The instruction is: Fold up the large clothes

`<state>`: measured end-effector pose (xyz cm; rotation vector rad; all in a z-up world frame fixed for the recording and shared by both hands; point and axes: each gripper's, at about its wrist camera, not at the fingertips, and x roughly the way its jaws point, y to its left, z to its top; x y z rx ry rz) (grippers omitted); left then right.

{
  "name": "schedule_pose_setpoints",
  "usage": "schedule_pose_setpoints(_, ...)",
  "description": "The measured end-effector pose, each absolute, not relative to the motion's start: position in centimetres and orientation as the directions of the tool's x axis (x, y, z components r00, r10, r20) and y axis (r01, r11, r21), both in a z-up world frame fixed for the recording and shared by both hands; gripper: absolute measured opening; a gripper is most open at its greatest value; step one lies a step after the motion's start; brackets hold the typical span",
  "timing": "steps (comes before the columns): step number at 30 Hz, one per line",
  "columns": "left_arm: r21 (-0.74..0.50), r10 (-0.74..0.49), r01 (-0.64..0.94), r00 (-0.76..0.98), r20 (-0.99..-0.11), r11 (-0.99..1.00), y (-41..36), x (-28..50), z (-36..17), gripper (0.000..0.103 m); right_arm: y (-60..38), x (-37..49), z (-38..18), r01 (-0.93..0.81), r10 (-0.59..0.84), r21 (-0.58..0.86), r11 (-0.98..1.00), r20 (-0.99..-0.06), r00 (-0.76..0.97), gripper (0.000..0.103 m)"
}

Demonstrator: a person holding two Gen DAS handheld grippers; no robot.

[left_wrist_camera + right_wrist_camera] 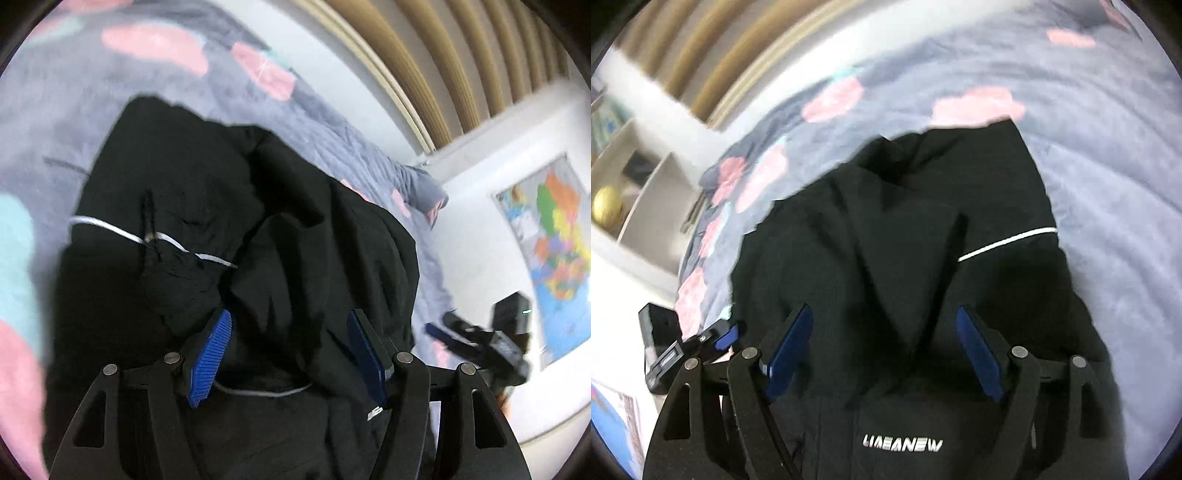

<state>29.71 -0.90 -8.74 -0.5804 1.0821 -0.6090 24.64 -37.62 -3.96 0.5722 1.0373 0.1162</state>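
Both the left tool (290, 354) and right tool (884, 350) gape open above the crumpled black jacket (207, 206) lying on the floral blanket (55, 110).

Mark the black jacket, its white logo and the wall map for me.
black jacket (894, 236): right wrist view, on the rumpled middle panel.
white logo (902, 445): right wrist view, centre of the lettering.
wall map (554, 236): left wrist view, on its coloured middle.
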Motion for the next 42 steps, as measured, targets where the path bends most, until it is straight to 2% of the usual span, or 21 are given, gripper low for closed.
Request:
schedule_pose_setpoints(4,-0.683,-0.690,0.161,0.333,-0.642,0.713,-2.7,31.0,-9.3,0.068,-37.1,26.7,-7.1,0.201,0.401,0.536,0.820,-0.788,0.468,0.082)
schedule_pose_setpoints(7,-0.647,-0.651,0.147,0.350,-0.673,0.748,-3.6,32.0,-9.4,0.067,-35.0,27.1,-7.1,0.155,0.395,0.517,0.842,-0.786,0.476,0.050)
schedule_pose_setpoints(8,-0.627,-0.632,0.150,0.362,-0.685,0.765,-3.9,32.0,-9.2,0.064,-34.7,27.1,-7.0,0.152,0.376,0.500,0.853,-0.789,0.485,0.043)
schedule_pose_setpoints(9,-0.603,-0.612,0.157,0.376,-0.696,0.782,-4.1,31.9,-8.9,0.053,-34.2,26.8,-6.1,0.142,0.350,0.475,0.868,-0.790,0.503,0.037)
schedule_pose_setpoints(10,-0.541,-0.561,0.176,0.404,-0.723,0.823,-4.3,31.7,-8.4,0.030,-33.7,26.4,-5.0,0.123,0.336,0.461,0.879,-0.781,0.527,0.028)
schedule_pose_setpoints(11,-0.528,-0.554,0.188,0.416,-0.721,0.828,-4.2,31.6,-7.9,0.022,-33.6,25.9,-4.1,0.104,0.346,0.471,0.876,-0.763,0.547,0.021)
schedule_pose_setpoints(15,-0.615,-0.631,0.223,0.495,-0.597,0.757,-0.6,30.7,-4.1,0.016,-33.3,22.5,0.4,-0.007,0.431,0.550,0.835,-0.648,0.628,0.020)
schedule_pose_setpoints(18,-0.659,-0.667,0.222,0.491,-0.561,0.719,1.4,30.8,-3.7,0.015,-32.3,21.0,0.5,-0.017,0.417,0.527,0.850,-0.651,0.634,0.020)
schedule_pose_setpoints(20,-0.644,-0.659,0.221,0.468,-0.589,0.732,1.8,30.8,-4.9,0.010,-31.6,20.6,-1.3,0.004,0.381,0.488,0.873,-0.687,0.619,0.020)
schedule_pose_setpoints(24,-0.610,-0.634,0.198,0.378,-0.674,0.767,1.1,30.5,-9.3,0.010,-32.0,20.8,-7.9,0.103,0.399,0.516,0.850,-0.760,0.514,0.020)
schedule_pose_setpoints(28,-0.560,-0.598,0.218,0.379,-0.706,0.799,0.5,30.1,-11.7,0.013,-32.5,21.3,-11.8,0.129,0.439,0.557,0.821,-0.758,0.483,0.019)
schedule_pose_setpoints(30,-0.484,-0.549,0.258,0.407,-0.730,0.836,-0.6,29.8,-11.8,0.014,-32.5,21.4,-12.0,0.128,0.442,0.561,0.818,-0.754,0.486,0.020)
schedule_pose_setpoints(33,-0.413,-0.500,0.282,0.449,-0.740,0.866,-1.4,29.0,-10.9,0.014,-32.7,20.8,-11.3,0.128,0.430,0.546,0.828,-0.763,0.482,0.025)
schedule_pose_setpoints(35,-0.380,-0.479,0.295,0.477,-0.736,0.877,-1.2,28.1,-9.2,0.014,-32.8,20.5,-10.2,0.124,0.403,0.517,0.847,-0.777,0.484,0.033)
schedule_pose_setpoints(39,-0.258,-0.407,0.324,0.579,-0.707,0.910,-0.8,25.9,-4.3,0.020,-33.5,18.8,-4.7,0.085,0.298,0.416,0.906,-0.766,0.569,0.038)
schedule_pose_setpoints(40,-0.237,-0.404,0.339,0.604,-0.687,0.910,-1.1,25.5,-2.4,0.026,-33.5,18.6,-3.5,0.082,0.275,0.395,0.915,-0.759,0.590,0.047)
schedule_pose_setpoints(41,-0.233,-0.409,0.350,0.610,-0.679,0.908,-1.5,25.4,-1.4,0.037,-33.5,18.8,-2.0,0.074,0.256,0.379,0.922,-0.745,0.616,0.060)
schedule_pose_setpoints(42,-0.231,-0.417,0.362,0.612,-0.672,0.903,-1.8,25.3,-0.4,0.044,-33.3,19.3,-0.9,0.062,0.256,0.376,0.924,-0.733,0.631,0.065)
